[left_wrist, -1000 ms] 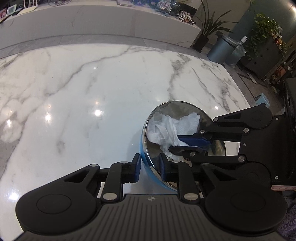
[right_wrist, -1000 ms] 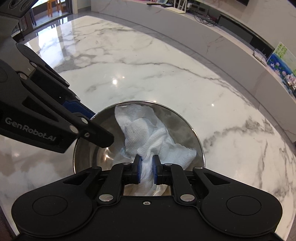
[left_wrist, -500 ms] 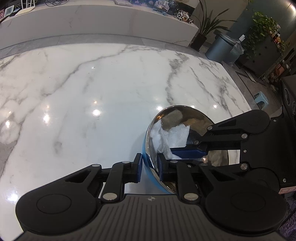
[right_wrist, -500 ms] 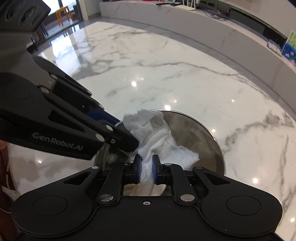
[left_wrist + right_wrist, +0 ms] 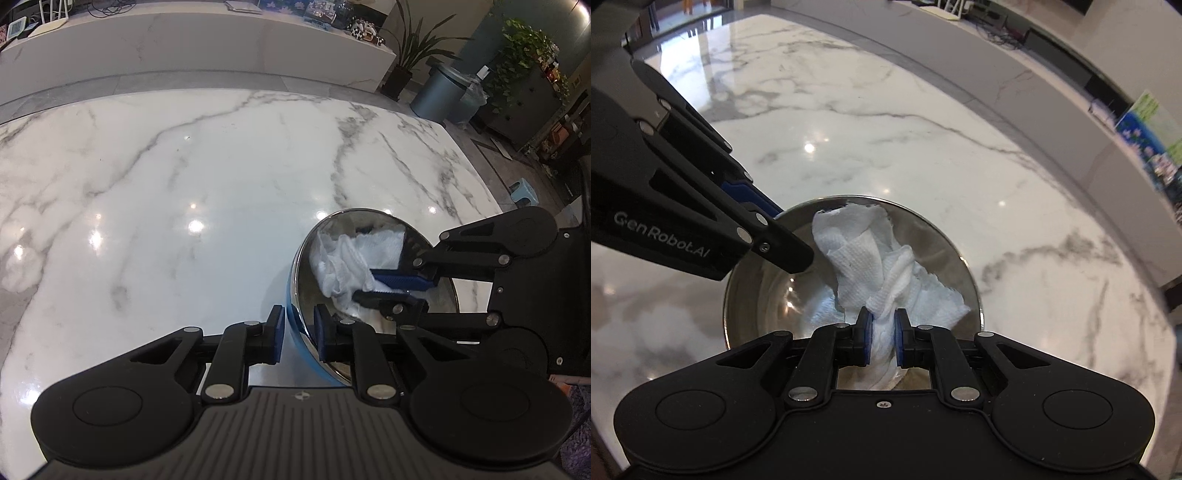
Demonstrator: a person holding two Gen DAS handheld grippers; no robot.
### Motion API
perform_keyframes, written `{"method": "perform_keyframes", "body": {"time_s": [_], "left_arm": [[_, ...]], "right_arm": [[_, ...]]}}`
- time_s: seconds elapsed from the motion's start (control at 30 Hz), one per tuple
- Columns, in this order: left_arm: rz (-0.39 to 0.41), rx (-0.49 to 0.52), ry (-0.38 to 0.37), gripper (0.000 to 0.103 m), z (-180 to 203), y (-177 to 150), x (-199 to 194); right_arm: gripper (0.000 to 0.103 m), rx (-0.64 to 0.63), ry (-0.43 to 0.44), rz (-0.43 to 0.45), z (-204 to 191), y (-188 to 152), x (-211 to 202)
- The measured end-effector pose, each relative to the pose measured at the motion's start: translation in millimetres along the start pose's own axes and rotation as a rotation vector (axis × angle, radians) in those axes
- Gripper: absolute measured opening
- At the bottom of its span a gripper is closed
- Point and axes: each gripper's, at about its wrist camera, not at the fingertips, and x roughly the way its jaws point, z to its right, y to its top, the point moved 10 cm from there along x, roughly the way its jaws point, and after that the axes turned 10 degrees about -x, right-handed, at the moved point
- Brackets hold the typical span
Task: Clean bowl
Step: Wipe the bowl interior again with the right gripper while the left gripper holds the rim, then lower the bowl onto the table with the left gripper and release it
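Note:
A steel bowl with a blue outside rests tilted on the marble table; it also shows in the right wrist view. My left gripper is shut on the bowl's near rim, one pad outside and one inside. My right gripper is shut on a crumpled white paper towel and presses it inside the bowl. In the left wrist view the towel lies against the bowl's inner wall, with the right gripper reaching in from the right.
The white marble table spreads to the left and ahead. Beyond its far edge stand a long marble counter, potted plants and a grey bin. The table's right edge is close to the bowl.
The right gripper has swept the towel around inside the bowl, from the near side to the far and left wall. The left gripper still holds the rim; the bowl shifted slightly.

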Motion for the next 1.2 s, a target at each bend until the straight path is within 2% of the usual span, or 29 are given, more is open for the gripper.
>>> {"method": "perform_keyframes", "body": {"time_s": [0.27, 0.47, 0.53, 0.6, 0.77, 0.97, 1.07, 1.17, 1.2], "left_arm": [[0.016, -0.004, -0.011, 0.016, 0.5, 0.6, -0.1], [0.041, -0.013, -0.019, 0.016, 0.2, 1.3, -1.9], [0.050, -0.015, -0.024, 0.016, 1.1, 1.4, -3.2], [0.059, -0.018, -0.028, 0.022, 1.9, 1.5, -4.4], [0.084, -0.031, -0.039, 0.035, 4.4, -0.6, -8.1], [0.109, -0.043, -0.031, 0.036, 3.9, -2.8, -10.2], [0.115, -0.045, -0.028, 0.036, 5.2, -4.5, -10.9], [0.125, -0.042, -0.025, 0.036, 7.6, -6.1, -12.4], [0.126, -0.043, -0.026, 0.036, 8.2, -6.6, -12.6]], "right_arm": [[0.009, 0.073, -0.011, 0.085, 10.6, 5.0, -28.0], [0.009, 0.109, -0.084, 0.160, 21.0, 8.6, -65.4], [0.009, 0.133, -0.151, 0.181, 30.2, 4.8, -78.9], [0.009, 0.153, -0.193, 0.173, 37.2, -3.5, -83.0], [0.009, 0.278, -0.205, 0.132, 51.9, -39.5, -66.5], [0.009, 0.395, -0.200, 0.107, 52.3, -67.9, -50.0], [0.010, 0.401, -0.225, 0.091, 46.5, -79.6, -40.8], [0.022, 0.425, -0.218, 0.090, 43.9, -87.0, -36.0], [0.033, 0.455, -0.229, 0.104, 44.4, -90.3, -37.3]]}}
